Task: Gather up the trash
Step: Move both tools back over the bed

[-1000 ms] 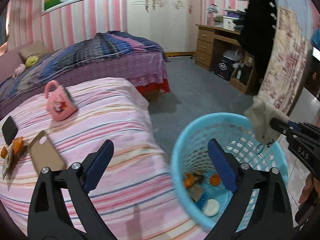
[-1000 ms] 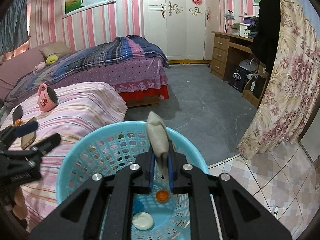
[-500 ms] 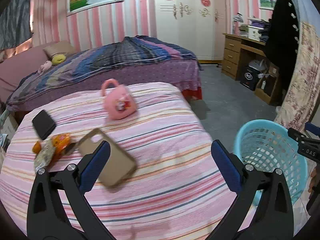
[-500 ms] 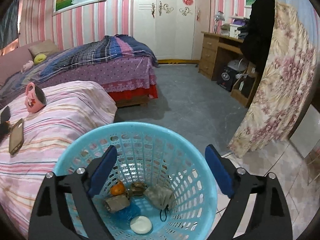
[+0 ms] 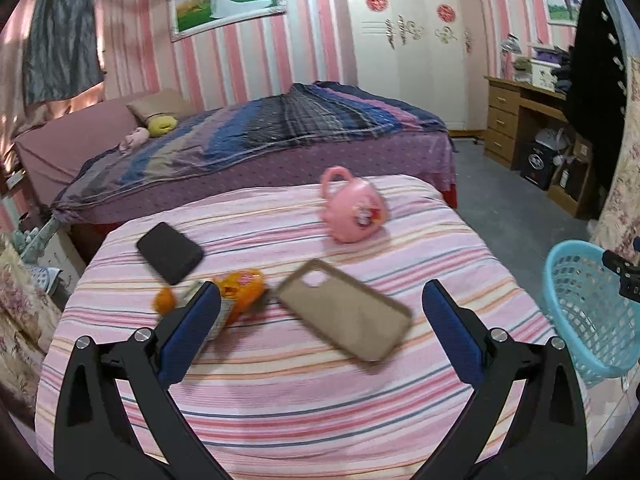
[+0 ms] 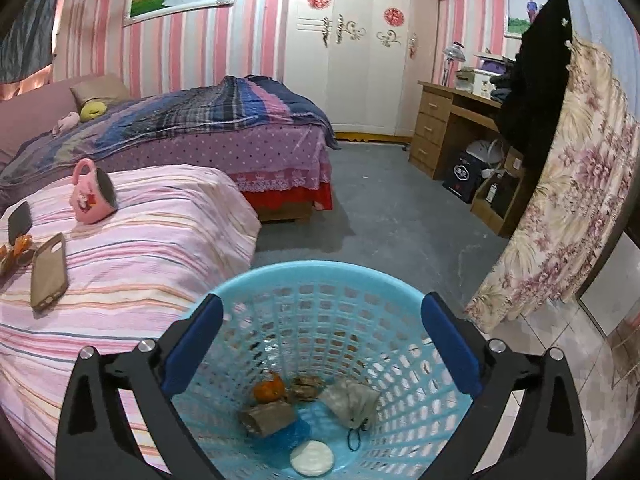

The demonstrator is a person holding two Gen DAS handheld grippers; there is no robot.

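While the right tongs hang over the blue basket, their jaws opening with nothing between them, a grey pouch lies inside among other scraps. The left tongs gape empty above the striped bed, where an orange wrapper, phone case and pink mug rest.
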